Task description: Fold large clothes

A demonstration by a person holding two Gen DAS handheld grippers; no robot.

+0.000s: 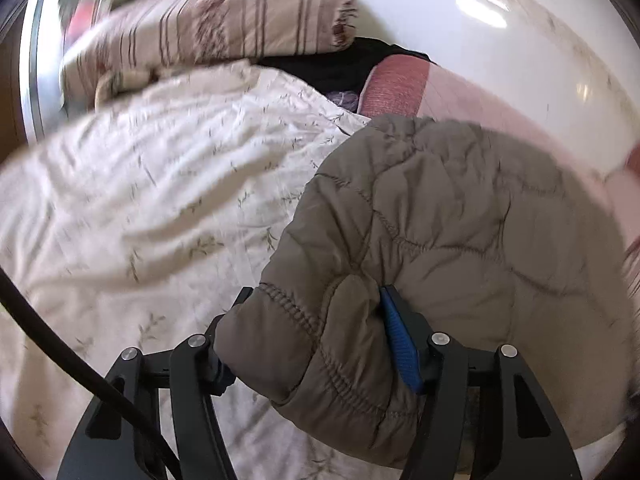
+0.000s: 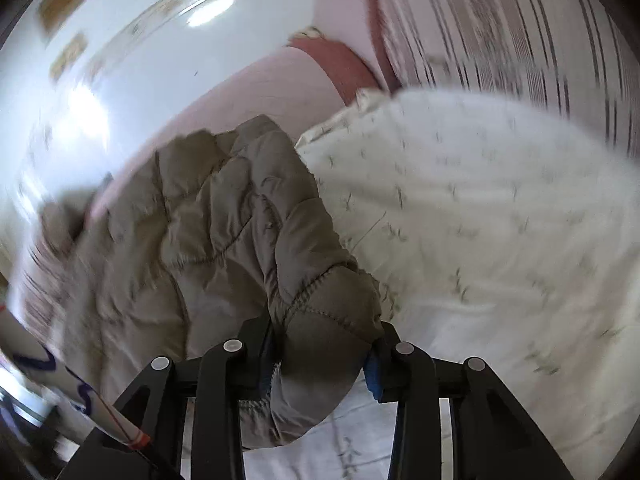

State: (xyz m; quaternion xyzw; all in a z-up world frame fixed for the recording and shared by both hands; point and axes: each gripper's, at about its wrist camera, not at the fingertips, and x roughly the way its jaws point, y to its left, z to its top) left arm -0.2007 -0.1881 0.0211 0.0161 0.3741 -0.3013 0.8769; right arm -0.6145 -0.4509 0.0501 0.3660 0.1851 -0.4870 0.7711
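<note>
I have the jacket (image 1: 460,216), a puffy, quilted grey-brown piece with stitched seams, bunched between the jaws of both tools. My left hand-held gripper (image 1: 316,332) clamps a thick padded fold; my right hand-held gripper (image 2: 324,352) pinches another rolled edge. Past the fingers the jacket spreads ahead over the bed, its far end smeared by blur. Under and beside it lies a cream quilt (image 1: 160,184) with small sprig print. Farther off sits a striped pillow (image 1: 224,20), and a pink sheet (image 1: 472,92) shows beyond the jacket.
</note>
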